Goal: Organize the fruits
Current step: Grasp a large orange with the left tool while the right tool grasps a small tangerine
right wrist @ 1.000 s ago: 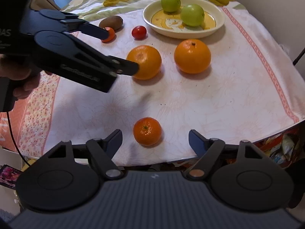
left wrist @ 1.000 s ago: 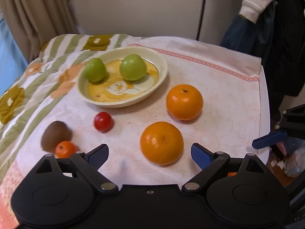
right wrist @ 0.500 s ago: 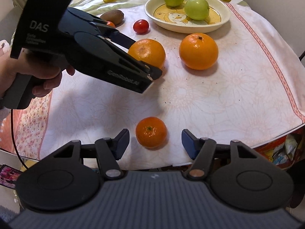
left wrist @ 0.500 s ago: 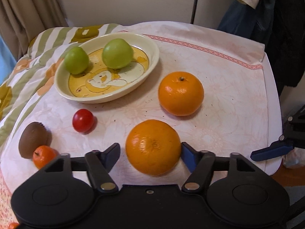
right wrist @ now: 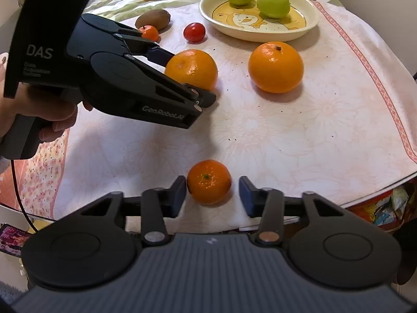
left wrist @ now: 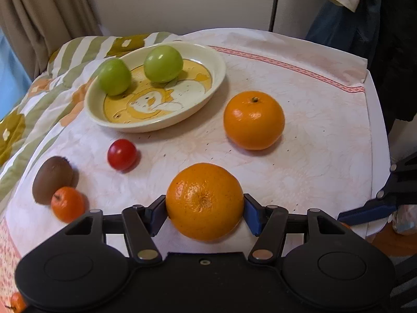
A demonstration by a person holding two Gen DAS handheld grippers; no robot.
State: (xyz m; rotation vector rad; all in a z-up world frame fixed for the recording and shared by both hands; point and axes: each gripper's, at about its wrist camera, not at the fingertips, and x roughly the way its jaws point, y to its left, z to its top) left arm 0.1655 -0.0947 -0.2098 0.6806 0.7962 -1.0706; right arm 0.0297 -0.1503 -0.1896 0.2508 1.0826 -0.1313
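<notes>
My left gripper [left wrist: 204,214] is shut on a large orange [left wrist: 204,201] that rests on the tablecloth; both pads touch its sides. The same orange [right wrist: 192,69] shows in the right wrist view. My right gripper [right wrist: 213,194] is open around a small mandarin [right wrist: 209,181] near the table's front edge; its left pad is close to the fruit, its right pad apart. A second large orange [left wrist: 253,120] lies beyond. A cream plate [left wrist: 208,88] holds two green apples [left wrist: 163,64].
A cherry tomato [left wrist: 122,154], a kiwi [left wrist: 52,176] and another small mandarin [left wrist: 67,203] lie left on the cloth. The table edge [right wrist: 378,194] drops off at the right. Clothes [left wrist: 365,13] hang behind the table.
My left gripper moved forward and closed on the near large orange. My right gripper advanced and narrowed around the small mandarin.
</notes>
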